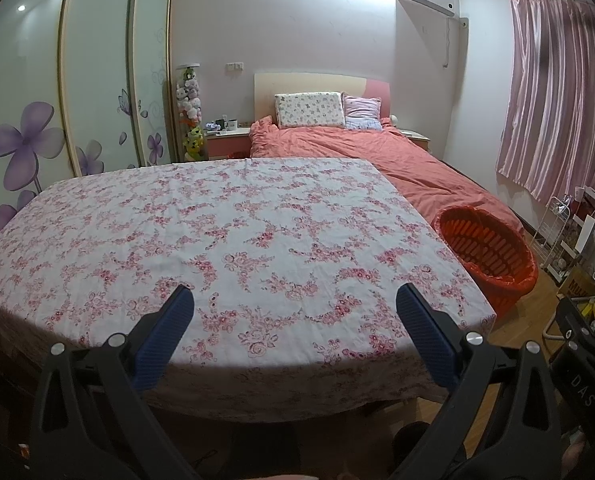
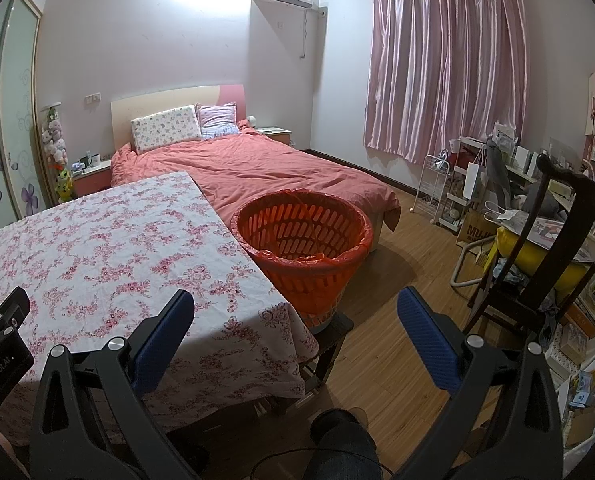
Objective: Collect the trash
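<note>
An orange slatted basket (image 2: 303, 236) lined with an orange plastic bag stands on a stool at the right side of the table; it also shows in the left wrist view (image 1: 487, 254). The table (image 1: 217, 232) carries a white cloth with pink flowers, and no trash shows on it. My left gripper (image 1: 295, 300) is open and empty above the table's near edge. My right gripper (image 2: 295, 304) is open and empty, near the table's right corner (image 2: 281, 312) and in front of the basket. The left gripper's body also shows in the right wrist view (image 2: 1, 332).
A bed (image 2: 257, 168) with a coral duvet lies behind the table. A dark wooden chair (image 2: 545, 248) with a yellow cushion and cluttered shelves (image 2: 477, 184) stand at the right. Wood floor (image 2: 397, 280) lies between basket and chair. A wardrobe (image 1: 97, 72) is at the left.
</note>
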`<state>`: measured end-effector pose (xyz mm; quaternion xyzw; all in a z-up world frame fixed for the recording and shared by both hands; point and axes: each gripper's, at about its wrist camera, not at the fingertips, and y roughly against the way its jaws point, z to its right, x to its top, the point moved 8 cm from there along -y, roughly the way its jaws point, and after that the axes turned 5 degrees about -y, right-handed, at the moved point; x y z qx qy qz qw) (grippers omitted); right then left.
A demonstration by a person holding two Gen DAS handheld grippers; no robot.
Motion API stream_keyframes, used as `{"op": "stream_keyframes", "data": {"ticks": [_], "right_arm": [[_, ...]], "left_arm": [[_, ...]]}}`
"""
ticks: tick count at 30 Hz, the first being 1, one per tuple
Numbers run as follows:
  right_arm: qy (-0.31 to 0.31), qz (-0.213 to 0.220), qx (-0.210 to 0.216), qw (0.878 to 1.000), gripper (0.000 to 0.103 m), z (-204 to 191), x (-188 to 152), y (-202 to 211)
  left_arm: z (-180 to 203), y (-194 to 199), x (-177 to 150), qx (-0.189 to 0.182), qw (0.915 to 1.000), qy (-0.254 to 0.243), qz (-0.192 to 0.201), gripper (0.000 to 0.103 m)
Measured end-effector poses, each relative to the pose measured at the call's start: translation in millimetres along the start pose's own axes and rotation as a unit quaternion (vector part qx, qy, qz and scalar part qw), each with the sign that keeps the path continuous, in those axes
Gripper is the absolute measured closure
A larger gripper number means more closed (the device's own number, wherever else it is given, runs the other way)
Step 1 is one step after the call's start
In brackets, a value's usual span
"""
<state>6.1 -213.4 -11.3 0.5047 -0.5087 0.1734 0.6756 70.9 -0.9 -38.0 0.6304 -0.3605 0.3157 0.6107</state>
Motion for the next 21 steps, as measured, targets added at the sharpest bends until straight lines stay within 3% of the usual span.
{"op": "stream_keyframes", "data": {"ticks": [21], "right_arm": [[-0.001, -0.001, 0.000, 1.000, 0.002, -0.5, 0.3, -0.2]], "left_arm": [[-0.1, -1.4, -1.7, -0.001, 1.0000, 0.000, -0.003, 0.004]]}}
